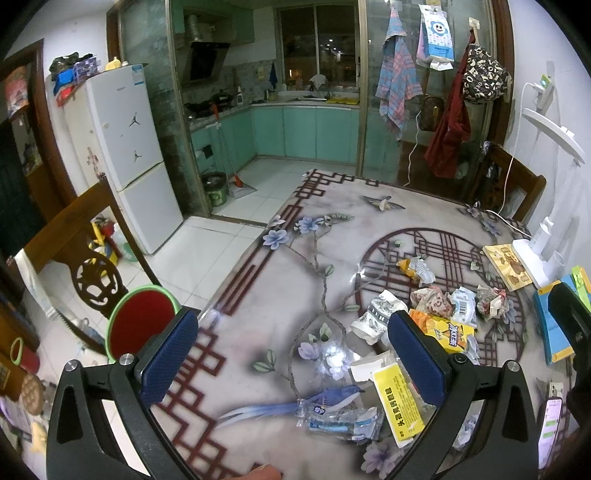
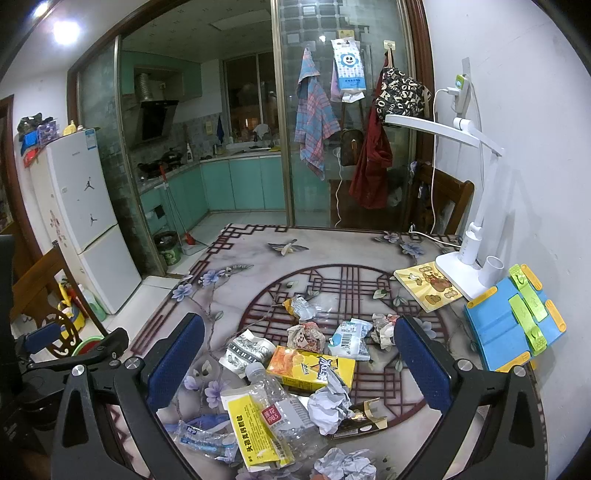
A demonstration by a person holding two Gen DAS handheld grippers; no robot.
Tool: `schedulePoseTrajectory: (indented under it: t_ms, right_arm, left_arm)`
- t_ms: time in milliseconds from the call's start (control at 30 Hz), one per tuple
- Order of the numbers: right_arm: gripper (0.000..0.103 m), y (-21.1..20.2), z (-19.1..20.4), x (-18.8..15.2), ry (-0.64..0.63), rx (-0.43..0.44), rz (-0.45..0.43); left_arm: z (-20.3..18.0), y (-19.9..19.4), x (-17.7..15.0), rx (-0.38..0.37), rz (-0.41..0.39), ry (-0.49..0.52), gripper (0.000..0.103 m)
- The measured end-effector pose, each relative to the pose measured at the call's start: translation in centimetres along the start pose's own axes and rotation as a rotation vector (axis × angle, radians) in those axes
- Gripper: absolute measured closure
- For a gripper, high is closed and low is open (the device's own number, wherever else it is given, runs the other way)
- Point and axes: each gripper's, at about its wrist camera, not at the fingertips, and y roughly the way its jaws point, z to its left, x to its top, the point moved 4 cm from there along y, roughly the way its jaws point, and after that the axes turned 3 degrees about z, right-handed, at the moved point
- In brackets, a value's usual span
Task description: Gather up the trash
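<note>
Both my tools hang wide open and empty. The yellow sachet (image 2: 255, 430) lies just ahead of my right tool (image 2: 299, 373) on the counter (image 2: 332, 243), long axis running away from me; my left tool (image 1: 291, 356) sits farther left.

light: indoor, cool ceiling lamp (image 2: 65, 31) | glare: tabletop (image 1: 334, 354) | edges: fisheye-bent, dark corners | focus: sharp

The far half of the worktop (image 2: 332, 243) is bare, so a hand can move there. Close by, trash (image 2: 310, 365) lies packed together. On the right, a lamp (image 2: 465, 258), a book (image 2: 428, 286) and a blue case (image 2: 513, 321) block the way.
</note>
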Motion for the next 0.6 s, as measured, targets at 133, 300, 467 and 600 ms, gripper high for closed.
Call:
schedulePoseTrajectory:
  t_ms: [133, 300, 467, 600]
  right_arm:
    - [0.000, 0.00, 0.04, 0.00, 0.000, 0.000, -0.001]
    - [0.000, 0.02, 0.01, 0.03, 0.001, 0.000, 0.000]
    - [0.000, 0.09, -0.07, -0.03, 0.001, -0.001, 0.002]
    - [0.000, 0.11, -0.10, -0.04, 0.002, 0.000, 0.002]
  left_arm:
    - [0.03, 0.01, 0.04, 0.000, -0.001, 0.000, 0.000]
    - [0.07, 0.21, 0.03, 0.004, 0.003, 0.000, 0.000]
    - [-0.10, 0.65, -0.09, 0.011, 0.010, -0.003, 0.000]
    - [-0.23, 0.84, -0.23, 0.015, 0.014, -0.009, 0.000]
